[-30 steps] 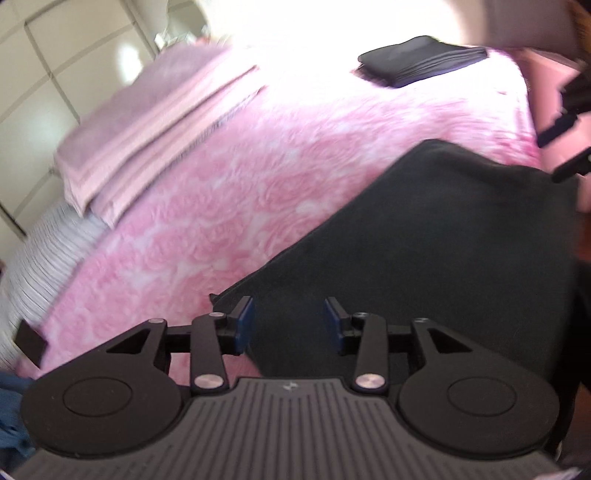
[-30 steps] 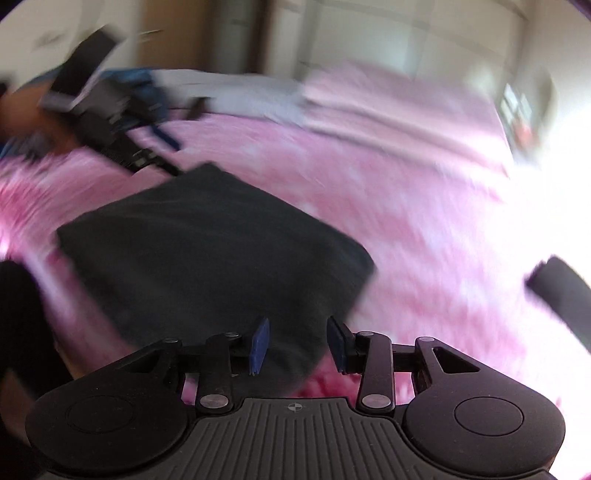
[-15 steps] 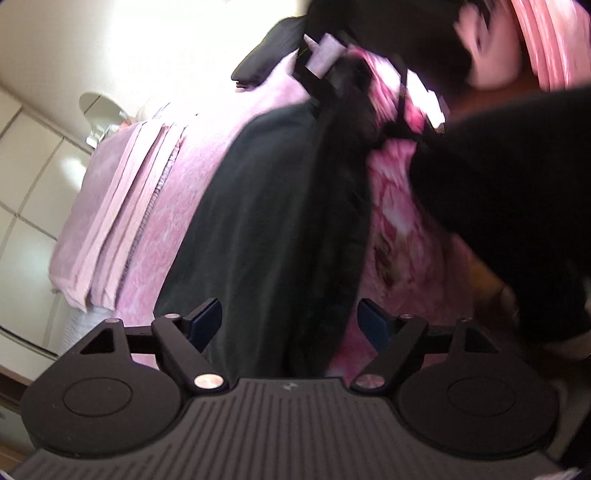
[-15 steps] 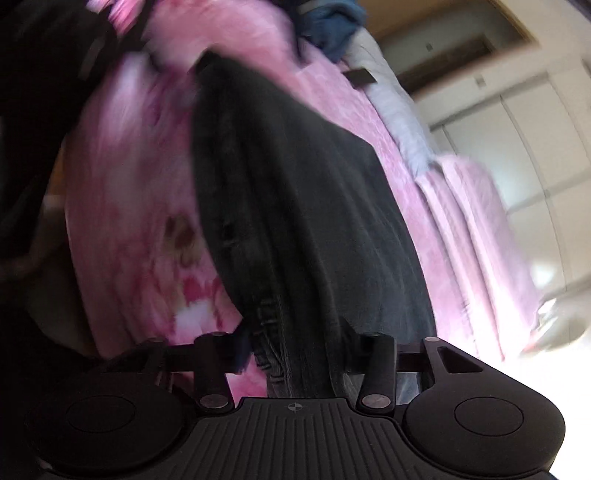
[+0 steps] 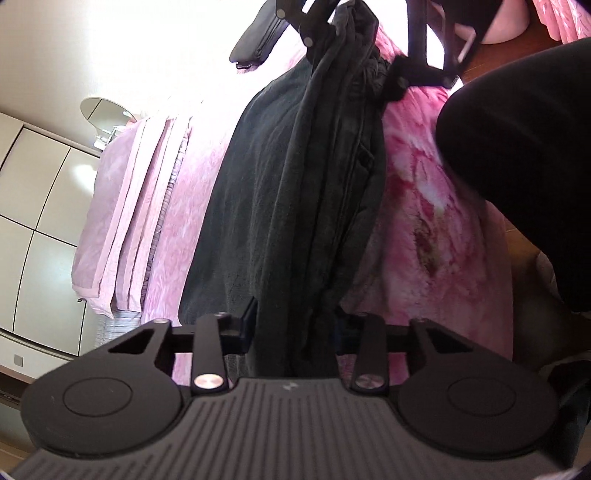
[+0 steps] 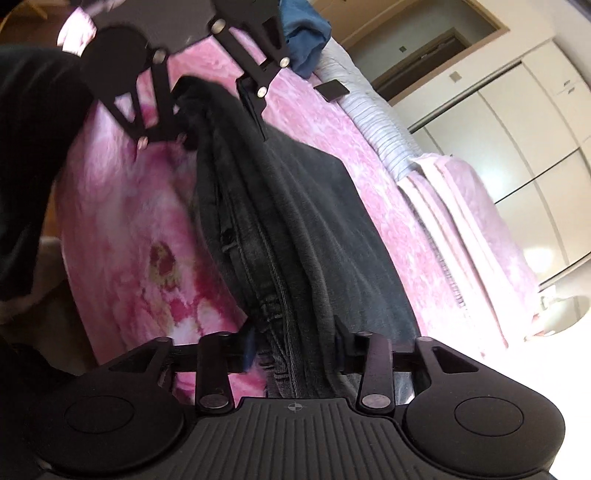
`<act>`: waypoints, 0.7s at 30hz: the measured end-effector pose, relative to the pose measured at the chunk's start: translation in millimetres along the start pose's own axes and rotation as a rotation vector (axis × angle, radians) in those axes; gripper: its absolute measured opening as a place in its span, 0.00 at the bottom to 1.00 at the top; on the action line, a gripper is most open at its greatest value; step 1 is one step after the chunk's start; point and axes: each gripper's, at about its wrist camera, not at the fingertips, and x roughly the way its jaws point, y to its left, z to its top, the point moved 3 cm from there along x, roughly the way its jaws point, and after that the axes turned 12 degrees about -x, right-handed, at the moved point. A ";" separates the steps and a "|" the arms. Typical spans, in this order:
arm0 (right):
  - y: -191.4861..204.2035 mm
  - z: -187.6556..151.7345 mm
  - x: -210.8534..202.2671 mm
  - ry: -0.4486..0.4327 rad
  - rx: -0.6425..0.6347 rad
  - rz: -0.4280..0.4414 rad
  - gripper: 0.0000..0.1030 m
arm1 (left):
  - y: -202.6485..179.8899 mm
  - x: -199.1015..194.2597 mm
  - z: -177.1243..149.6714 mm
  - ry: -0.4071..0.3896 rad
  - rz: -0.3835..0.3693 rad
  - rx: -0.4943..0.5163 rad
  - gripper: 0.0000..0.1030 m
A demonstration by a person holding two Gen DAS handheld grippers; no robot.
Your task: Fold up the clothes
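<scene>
Gripping opposite ends of the same folded edge: the dark jeans [image 5: 295, 192] run straight ahead from the left hand-held gripper [image 5: 295, 332] to the right hand-held gripper [image 5: 332, 22] at the far end, long axis along the line between them. Left jaws are closing on the bunched denim between the pads; right hand-held gripper [image 6: 293, 347] has the waistband seam between its pads, jaws easing wider. Rest of the garment lies on the pink bedspread [image 5: 424, 206], to the left of the gripped edge. Neither hand is nearer; judged next: lift both ends together.
</scene>
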 end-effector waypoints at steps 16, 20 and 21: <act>-50.5 -1.0 4.4 0.019 -0.006 -0.173 0.27 | 51.6 -16.2 29.6 -0.112 0.112 0.097 0.25; -99.5 -0.7 6.6 -0.019 -0.002 -0.248 0.27 | 95.4 -3.1 50.8 -0.157 0.157 0.107 0.25; -111.4 -2.0 9.9 -0.024 -0.001 -0.262 0.27 | 107.0 4.0 56.4 -0.171 0.162 0.113 0.25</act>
